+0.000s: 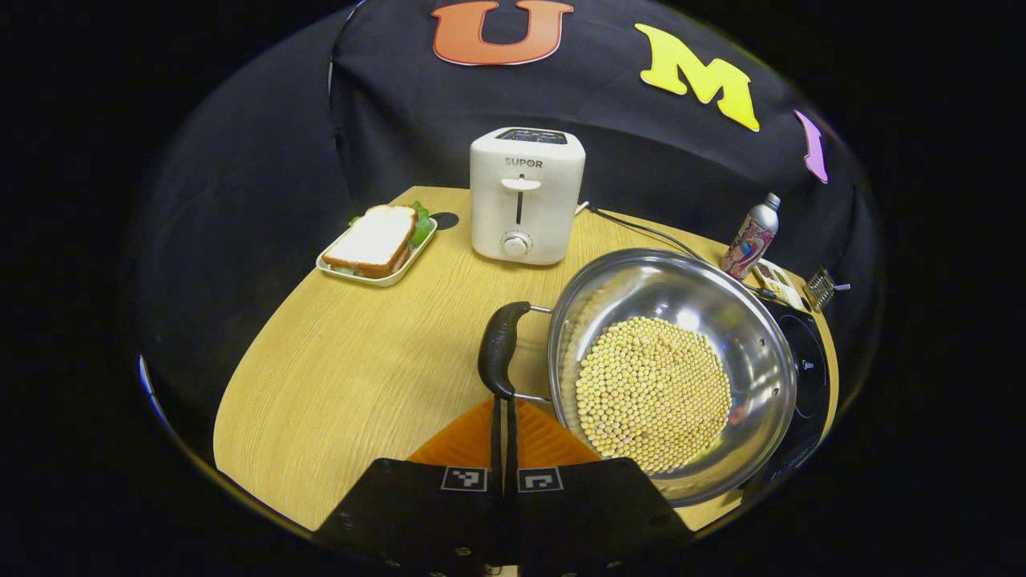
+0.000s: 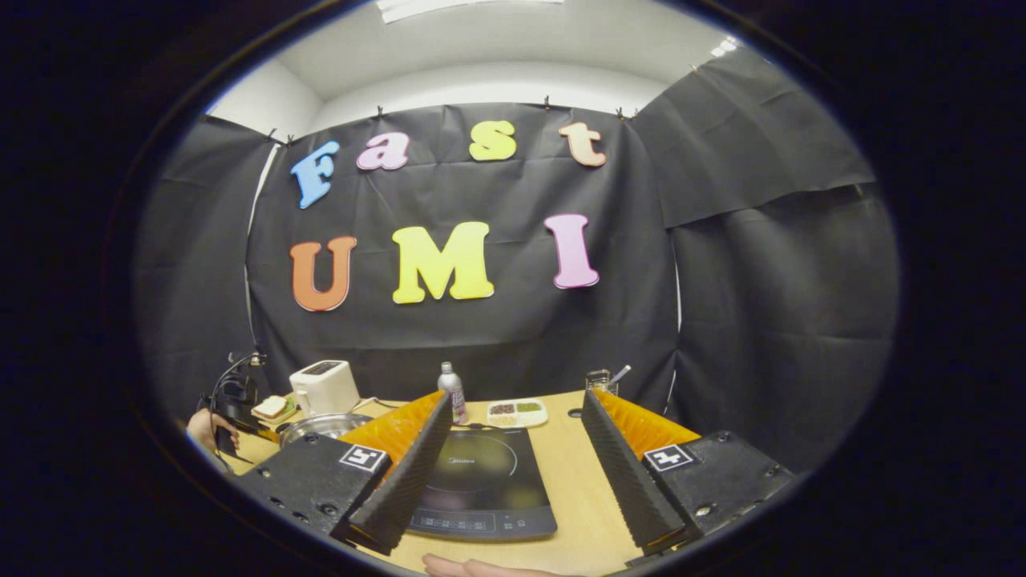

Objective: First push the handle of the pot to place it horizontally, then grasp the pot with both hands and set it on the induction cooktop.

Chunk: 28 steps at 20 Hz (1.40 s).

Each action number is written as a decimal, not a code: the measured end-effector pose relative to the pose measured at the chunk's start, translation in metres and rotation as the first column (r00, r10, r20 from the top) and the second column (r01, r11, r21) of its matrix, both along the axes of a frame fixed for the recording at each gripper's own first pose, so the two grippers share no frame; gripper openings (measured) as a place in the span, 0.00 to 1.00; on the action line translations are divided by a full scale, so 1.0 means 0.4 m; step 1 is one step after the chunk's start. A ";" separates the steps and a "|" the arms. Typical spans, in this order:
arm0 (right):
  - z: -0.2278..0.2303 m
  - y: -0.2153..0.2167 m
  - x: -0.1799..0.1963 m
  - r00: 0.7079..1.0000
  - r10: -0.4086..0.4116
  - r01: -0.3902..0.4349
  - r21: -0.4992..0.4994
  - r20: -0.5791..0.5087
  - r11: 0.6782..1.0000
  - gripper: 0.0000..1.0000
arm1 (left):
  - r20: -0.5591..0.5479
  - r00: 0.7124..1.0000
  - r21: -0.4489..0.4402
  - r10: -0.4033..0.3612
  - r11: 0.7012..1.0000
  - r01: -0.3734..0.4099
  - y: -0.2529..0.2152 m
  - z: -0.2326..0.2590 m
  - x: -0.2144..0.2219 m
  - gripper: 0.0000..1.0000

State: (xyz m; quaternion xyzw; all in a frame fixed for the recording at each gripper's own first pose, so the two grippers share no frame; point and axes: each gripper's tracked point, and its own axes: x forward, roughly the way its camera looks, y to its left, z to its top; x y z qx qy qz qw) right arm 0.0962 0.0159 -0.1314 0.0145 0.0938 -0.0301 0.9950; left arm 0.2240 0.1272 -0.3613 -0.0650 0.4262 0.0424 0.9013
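Steel pot (image 1: 673, 369), round and shiny, holds a bed of pale yellow beans (image 1: 653, 393) and sits on the light wooden bench (image 1: 353, 377), its right edge over the black induction cooktop (image 1: 801, 377). Left gripper view: the pot's black handle (image 1: 498, 349) stands crosswise at its left side. Left hand-held gripper (image 1: 503, 417) has its fingers pressed together, tips just under the handle's lower end; contact unclear. Behind: white toaster (image 1: 527, 195), sandwich on a white tray (image 1: 377, 244), slim metal bottle (image 1: 752, 236).

Right gripper view: right hand-held gripper (image 2: 513, 433) spread wide, gripping nothing, above the bench with the cooktop (image 2: 481, 481) between its fingers. Pot (image 2: 321, 426) lies far left, beside the toaster (image 2: 324, 387). Bottle (image 2: 453, 391) and a small white dish of seeds (image 2: 518, 412) stand beyond the cooktop.
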 end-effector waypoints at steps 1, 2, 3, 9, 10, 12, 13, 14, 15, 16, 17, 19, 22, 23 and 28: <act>0.003 0.005 -0.002 1.000 0.003 -0.003 -0.001 0.000 1.000 1.00 | -0.002 1.000 0.006 -0.004 1.000 0.004 0.001 0.002 -0.007 0.00; 0.005 0.012 -0.002 1.000 0.006 -0.006 -0.003 -0.002 1.000 1.00 | -0.006 1.000 0.007 -0.006 1.000 0.006 -0.002 0.002 -0.014 0.00; 0.004 0.018 -0.003 1.000 0.010 -0.010 -0.005 -0.006 1.000 1.00 | -0.004 1.000 0.007 -0.009 1.000 0.009 -0.005 0.003 -0.021 0.00; -0.004 0.049 0.009 0.999 0.025 -0.025 -0.008 -0.032 1.000 1.00 | -0.019 1.000 0.037 -0.005 0.999 0.006 0.036 0.004 -0.044 0.37; -0.004 0.057 0.015 0.999 0.029 -0.029 -0.010 -0.037 1.000 1.00 | -0.009 1.000 0.018 -0.007 1.000 0.007 0.035 0.001 -0.042 0.52; -0.007 0.066 0.026 0.999 0.031 -0.032 -0.009 -0.043 0.999 1.00 | -0.006 1.000 0.019 -0.006 1.000 0.006 0.049 -0.004 -0.053 0.73; -0.010 0.072 0.028 0.998 0.033 -0.034 -0.007 -0.047 0.999 1.00 | 0.001 1.000 0.031 -0.010 0.999 0.010 0.060 0.001 -0.062 0.68; -0.012 0.079 0.033 0.998 0.037 -0.037 -0.004 -0.051 0.999 1.00 | 0.009 1.000 0.034 -0.020 0.999 0.020 0.063 -0.004 -0.066 0.84; -0.016 0.088 0.036 0.998 0.044 -0.044 -0.002 -0.055 0.999 1.00 | 0.018 0.999 0.026 -0.028 0.999 0.028 0.062 0.000 -0.073 0.90; -0.019 0.098 0.041 0.997 0.051 -0.051 -0.002 -0.060 0.999 1.00 | 0.031 0.999 0.016 -0.033 0.999 0.033 0.060 -0.004 -0.077 0.93; -0.028 0.103 0.039 0.996 0.056 -0.056 -0.005 -0.066 0.998 1.00 | 0.045 0.998 0.005 -0.040 0.999 0.040 0.056 -0.008 -0.079 0.93; -0.040 0.111 0.041 0.995 0.063 -0.064 -0.014 -0.075 0.998 1.00 | 0.072 0.996 0.003 -0.050 0.999 0.050 0.059 -0.022 -0.084 0.92; -0.052 0.114 0.047 0.994 0.063 -0.065 -0.020 -0.084 0.998 1.00 | 0.097 0.993 0.045 -0.061 0.997 0.056 0.077 -0.050 -0.096 0.92; -0.056 0.116 0.050 0.994 0.063 -0.065 -0.021 -0.088 0.998 1.00 | 0.103 0.993 0.054 -0.053 0.997 0.048 0.083 -0.047 -0.102 0.92; -0.073 0.134 0.079 0.991 0.064 -0.067 -0.024 -0.116 0.997 1.00 | 0.243 0.968 0.034 -0.059 0.998 0.053 0.062 0.078 -0.130 0.92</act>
